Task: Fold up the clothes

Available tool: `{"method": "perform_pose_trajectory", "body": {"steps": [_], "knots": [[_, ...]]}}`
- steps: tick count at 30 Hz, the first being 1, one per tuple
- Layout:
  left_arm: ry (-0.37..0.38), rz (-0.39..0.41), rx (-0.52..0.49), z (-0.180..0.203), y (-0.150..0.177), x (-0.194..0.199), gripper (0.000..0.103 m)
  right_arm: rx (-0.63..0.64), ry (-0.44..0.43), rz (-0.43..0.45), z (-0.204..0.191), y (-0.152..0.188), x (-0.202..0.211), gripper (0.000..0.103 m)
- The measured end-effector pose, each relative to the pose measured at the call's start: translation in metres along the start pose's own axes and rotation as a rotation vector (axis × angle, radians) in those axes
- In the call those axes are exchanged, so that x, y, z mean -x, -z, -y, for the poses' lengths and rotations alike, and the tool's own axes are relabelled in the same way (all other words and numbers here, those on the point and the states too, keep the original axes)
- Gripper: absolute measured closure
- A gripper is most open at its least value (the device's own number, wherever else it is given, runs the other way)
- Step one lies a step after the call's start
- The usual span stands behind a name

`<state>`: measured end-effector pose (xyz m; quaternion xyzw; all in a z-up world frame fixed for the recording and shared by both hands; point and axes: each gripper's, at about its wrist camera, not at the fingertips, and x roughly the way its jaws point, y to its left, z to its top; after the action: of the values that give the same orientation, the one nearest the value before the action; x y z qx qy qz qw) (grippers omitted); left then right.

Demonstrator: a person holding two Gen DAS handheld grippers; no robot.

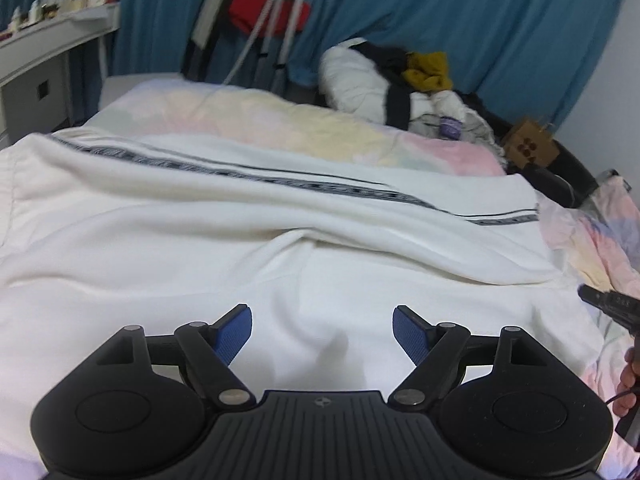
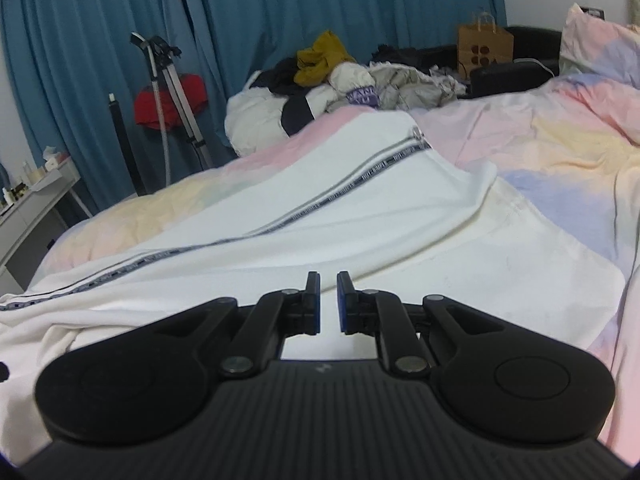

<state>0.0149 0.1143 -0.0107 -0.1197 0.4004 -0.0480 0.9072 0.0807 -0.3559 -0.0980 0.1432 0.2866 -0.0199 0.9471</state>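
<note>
Not much here that's actually readable. The white garment [image 2: 340, 216] spread over the bed has a dark stripe [image 2: 280, 220] running along it with small repeating white lettering, but it's too tiny and blurred in both wrist views to make out any words. Far back in the clothes pile, a purple patch [image 2: 362, 97] on a pale piece carries white capital letters; the top line looks like it starts "WA", the rest can't be read. The brown paper bag [image 2: 485, 51] at the far right has a logo of dark round dots, no words legible. Each claw's black body has a tiny pale emblem [image 1: 320, 402] in the middle, no text.
</note>
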Motion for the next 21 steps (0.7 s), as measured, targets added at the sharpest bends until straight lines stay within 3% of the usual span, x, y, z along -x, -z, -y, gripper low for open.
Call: {"method": "perform_pose_trajectory", "body": {"steps": [1,7,9,11,12,17,21], "knots": [[-0.025,-0.007,0.012,-0.004,-0.001,0.002,0.022,-0.001,0.006,-0.002,0.0,0.0,-0.002,0.091],[-0.113,-0.056,0.094,-0.044,-0.016,0.02,0.016,-0.014,0.019,-0.019,-0.003,-0.004,-0.01,0.09],[-0.134,-0.071,0.145,-0.065,-0.02,0.031,0.016,-0.02,0.026,-0.027,-0.003,-0.005,-0.012,0.083],[-0.16,-0.08,0.195,-0.087,-0.025,0.045,0.016,-0.03,0.026,-0.022,-0.003,-0.006,-0.011,0.063],[-0.17,-0.082,0.218,-0.098,-0.027,0.053,0.016,-0.037,0.025,-0.018,-0.002,-0.006,-0.011,0.06],[-0.192,-0.1,0.345,-0.147,-0.033,0.091,0.013,-0.046,0.035,-0.019,0.002,-0.006,-0.01,0.058],[-0.196,-0.131,0.482,-0.182,-0.019,0.101,0.012,-0.065,0.039,-0.032,0.008,-0.006,-0.01,0.055]]}}
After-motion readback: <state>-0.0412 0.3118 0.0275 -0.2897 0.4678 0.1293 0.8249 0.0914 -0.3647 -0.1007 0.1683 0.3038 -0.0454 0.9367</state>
